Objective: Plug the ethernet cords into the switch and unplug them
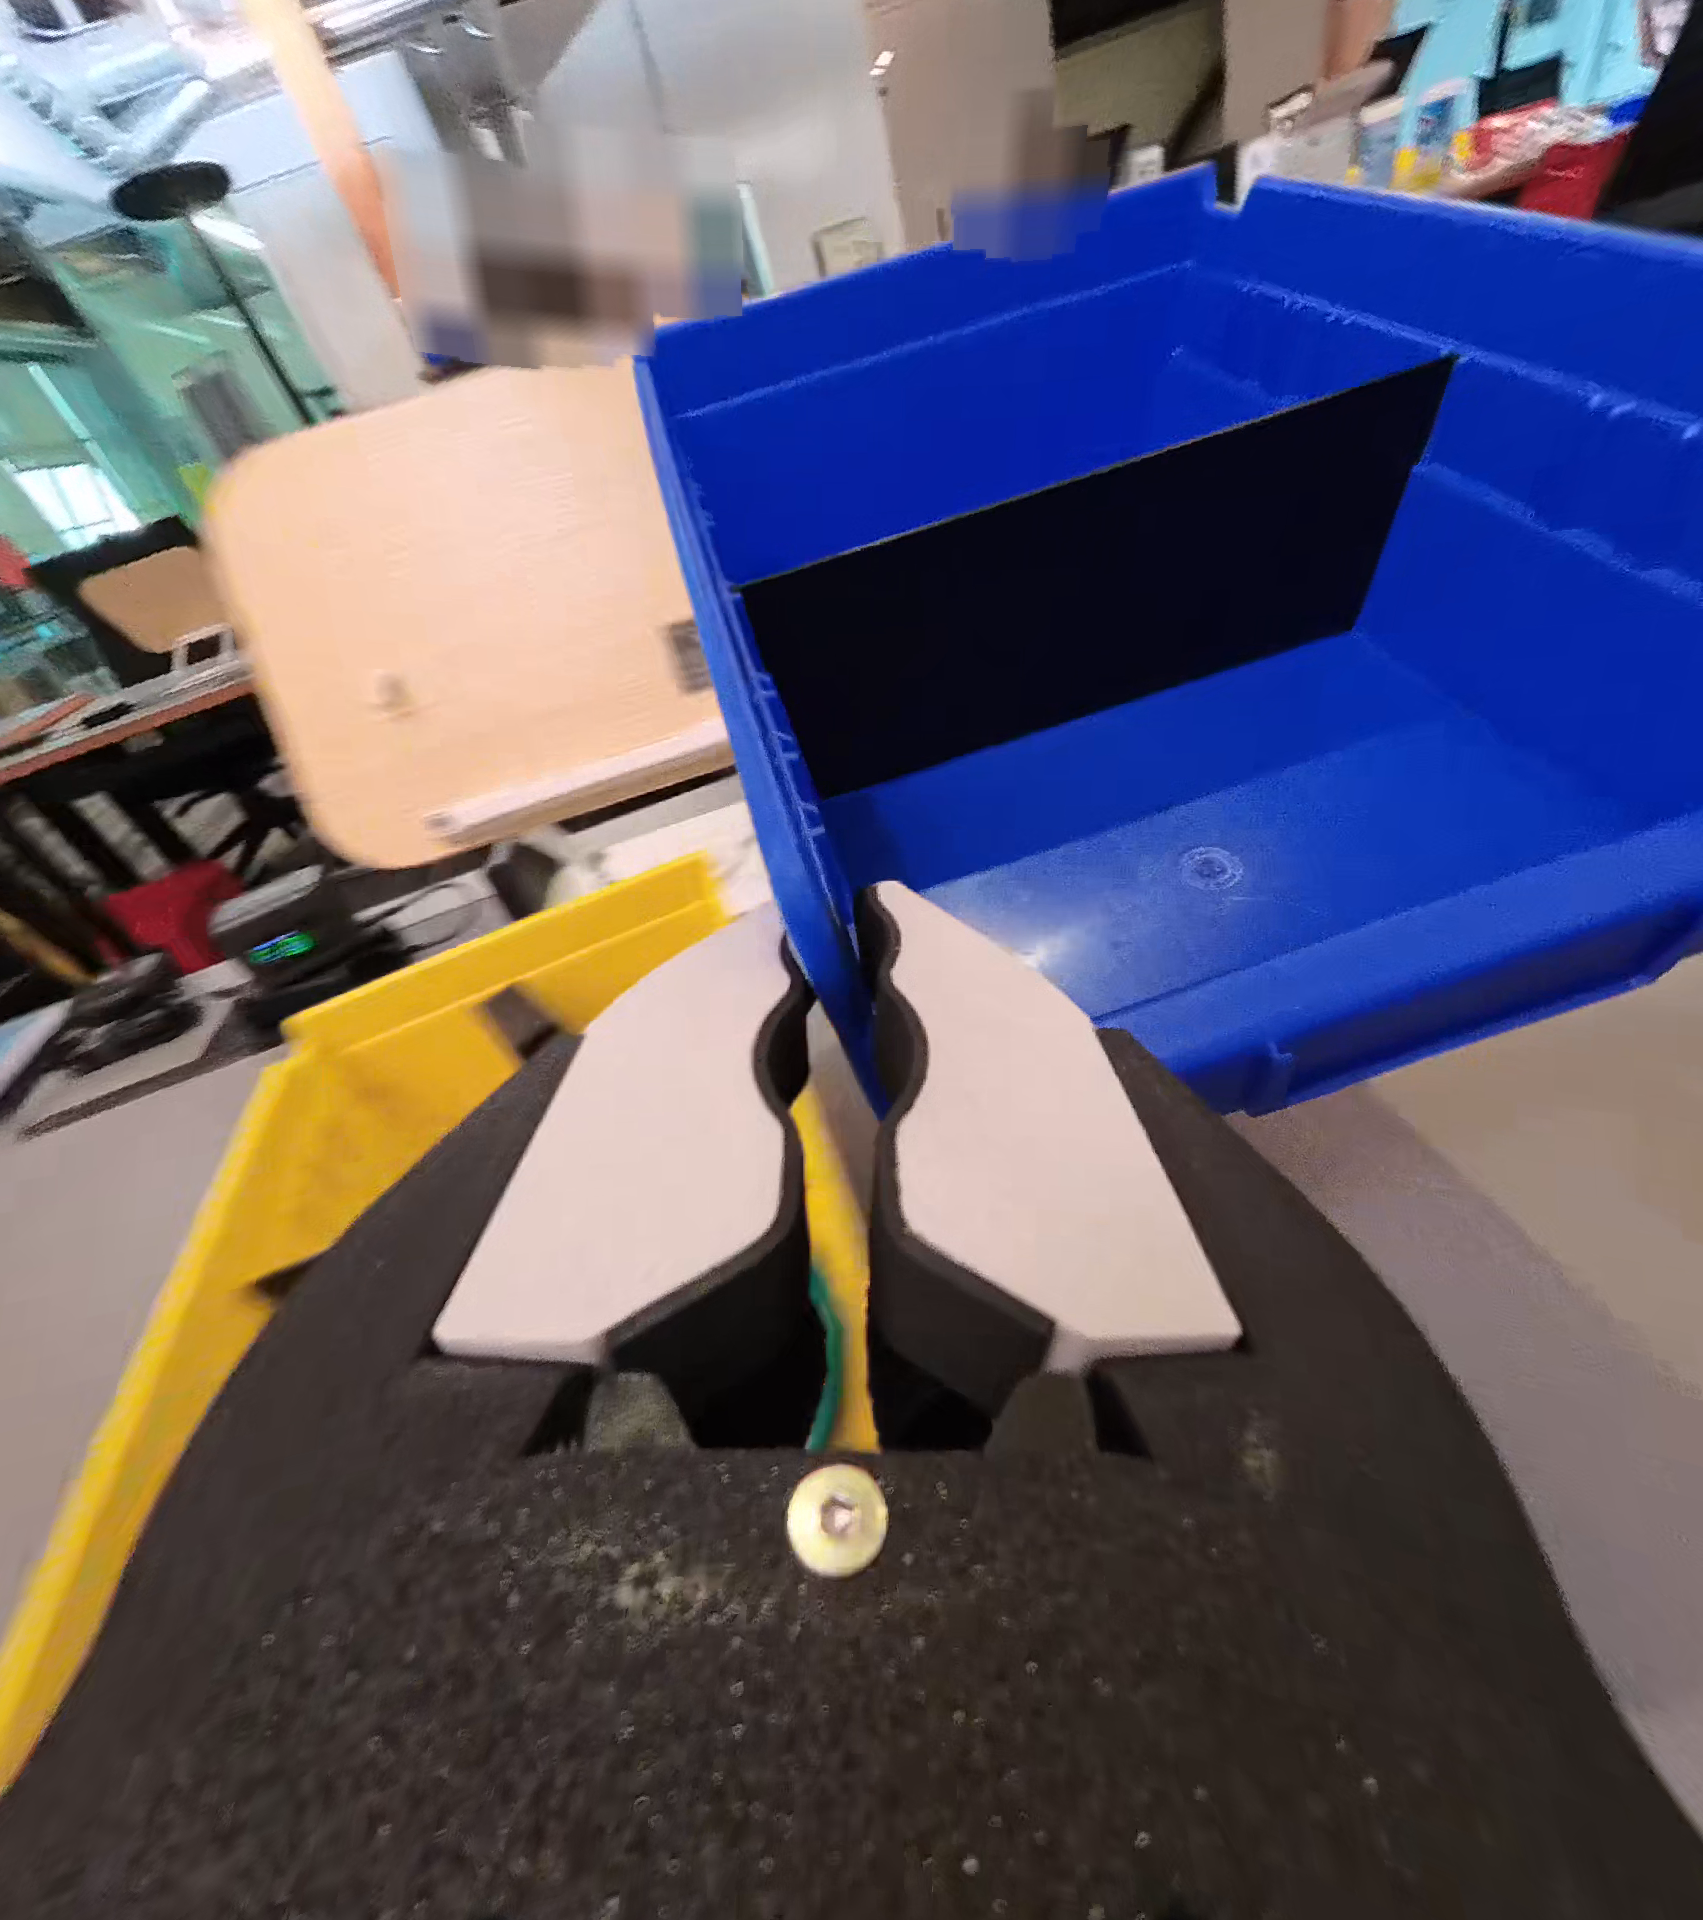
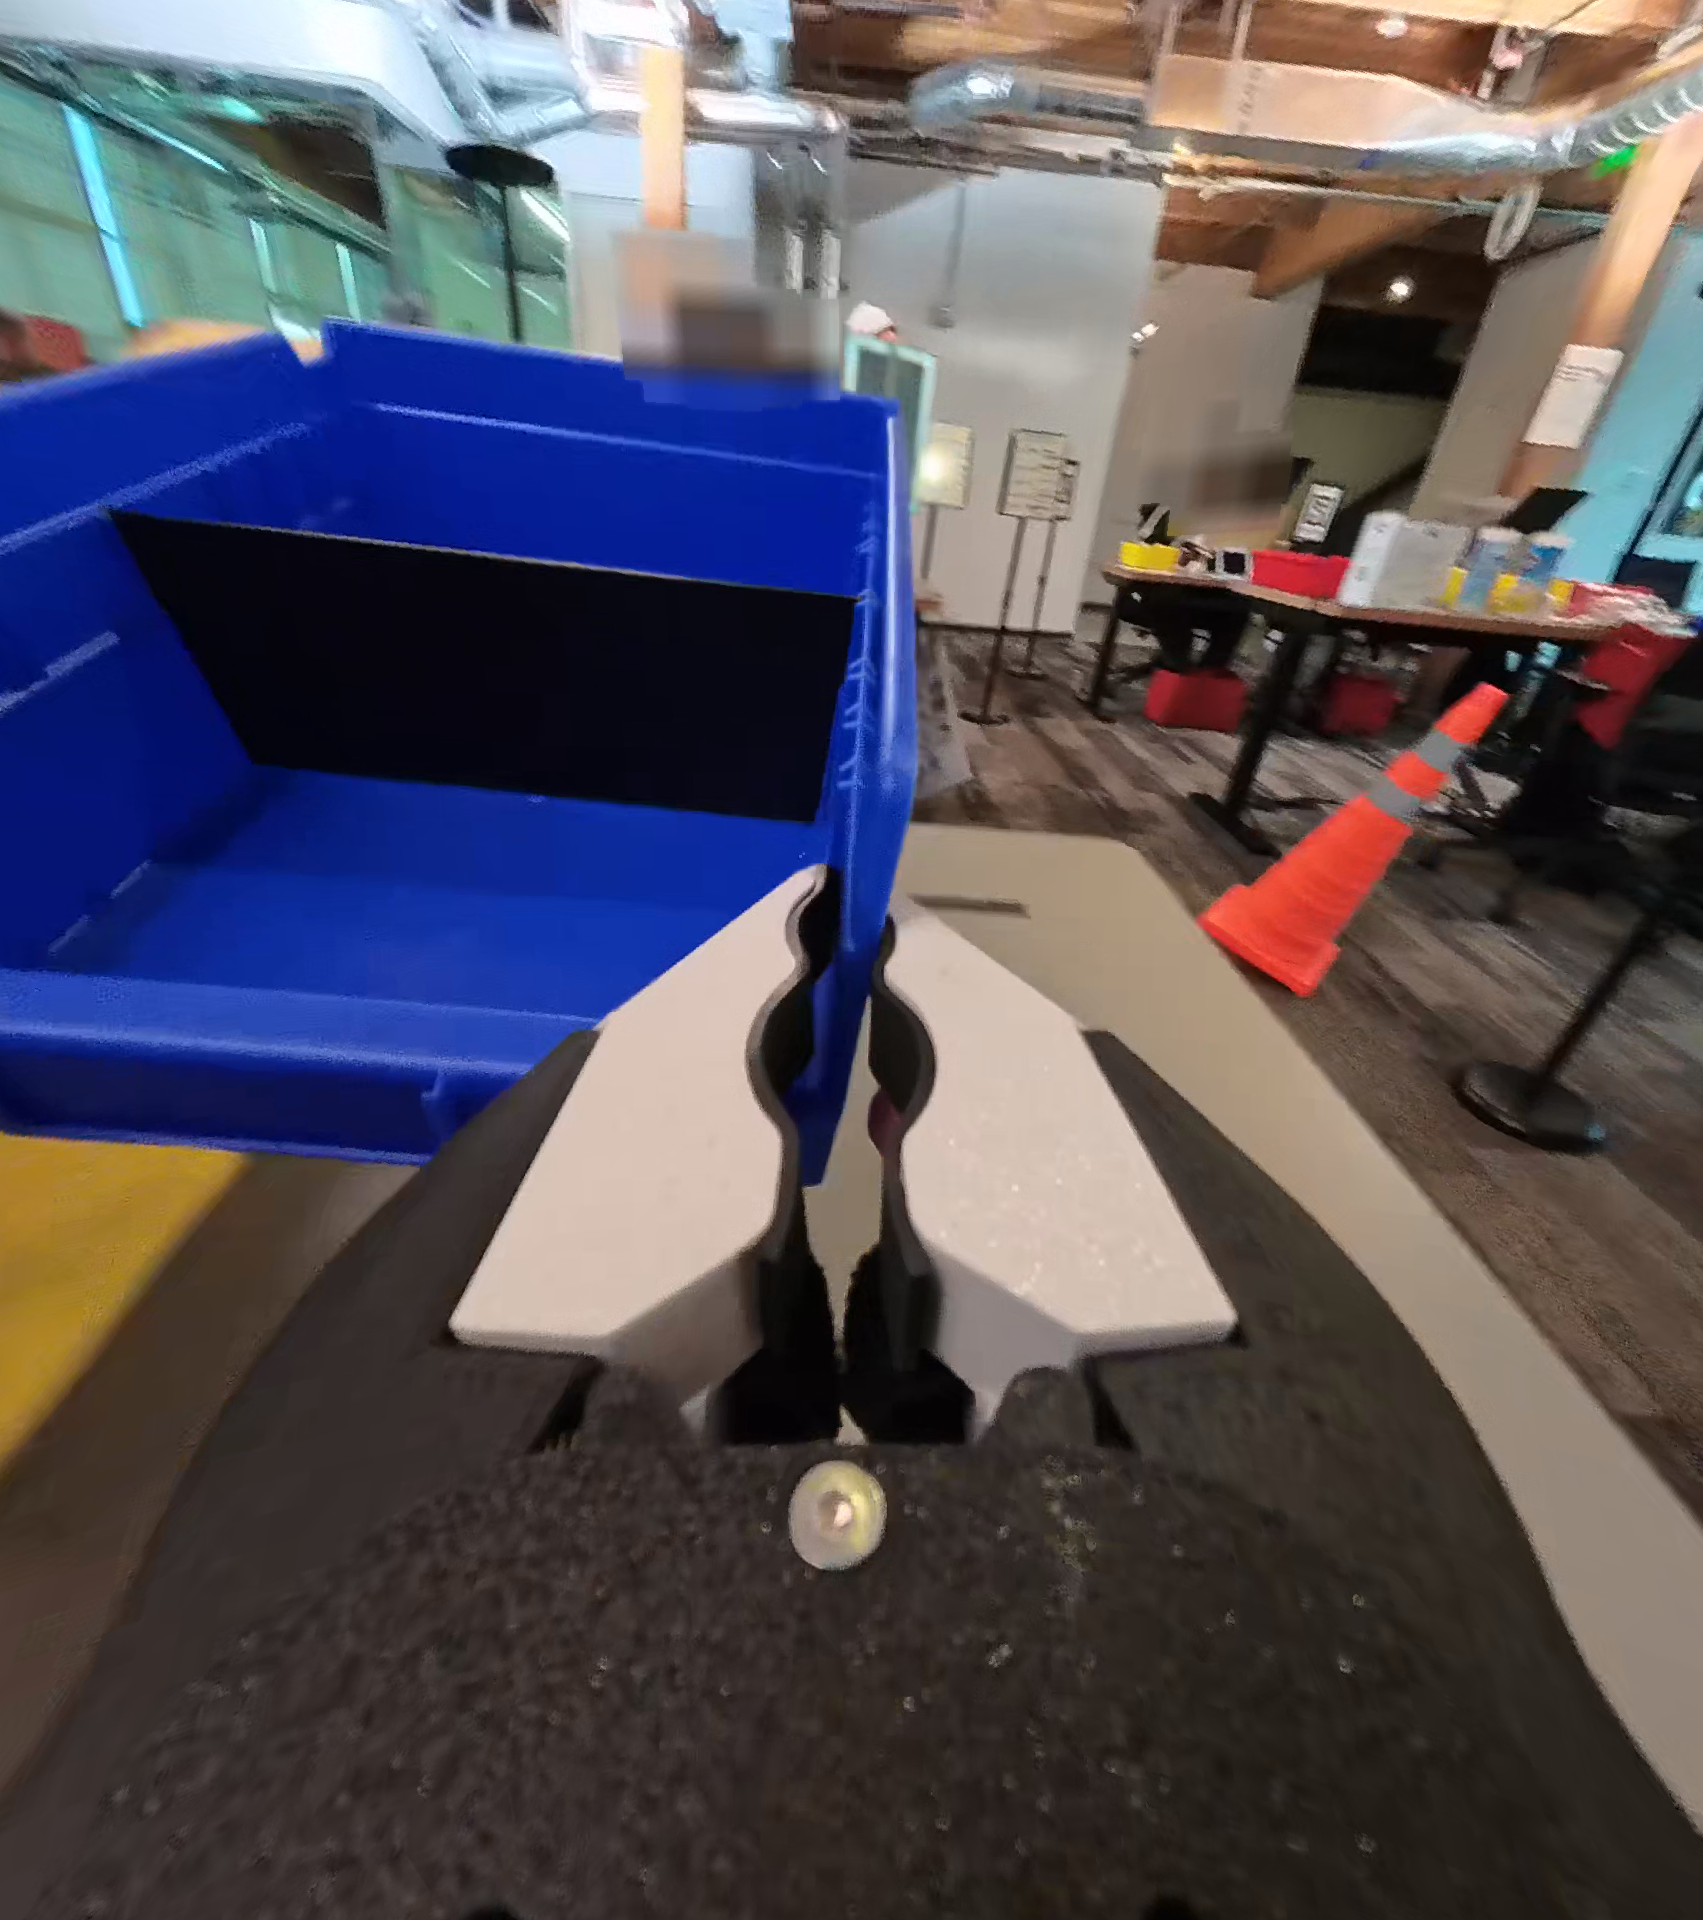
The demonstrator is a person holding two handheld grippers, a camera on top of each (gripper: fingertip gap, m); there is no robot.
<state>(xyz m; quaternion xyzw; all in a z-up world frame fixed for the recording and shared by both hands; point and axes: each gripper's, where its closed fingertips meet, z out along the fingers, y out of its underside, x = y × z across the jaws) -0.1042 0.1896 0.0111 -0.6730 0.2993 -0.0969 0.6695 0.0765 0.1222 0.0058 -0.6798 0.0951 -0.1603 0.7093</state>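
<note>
A blue plastic bin (image 1: 1346, 810) with a black divider (image 1: 1086, 603) hangs between my two grippers, tilted and off the grey table (image 1: 1553, 1195). My left gripper (image 1: 842, 935) is shut on the bin's left side wall. My right gripper (image 2: 852, 914) is shut on the right side wall of the blue bin (image 2: 359, 914). The compartment in front of the divider (image 2: 514, 665) is empty. A thin green cord (image 1: 831, 1351) shows through the gap between my left fingers, down in a yellow bin (image 1: 390, 1070). No switch is in view.
The yellow bin sits on the table under and to the left of the blue bin, and shows in the right wrist view (image 2: 26, 1299). The table's right edge (image 2: 1242, 1143) is close. An orange cone (image 2: 1346, 862) stands on the floor beyond. A wooden board (image 1: 473, 623) is behind. The grippers' ends are close to 20 cm from one another.
</note>
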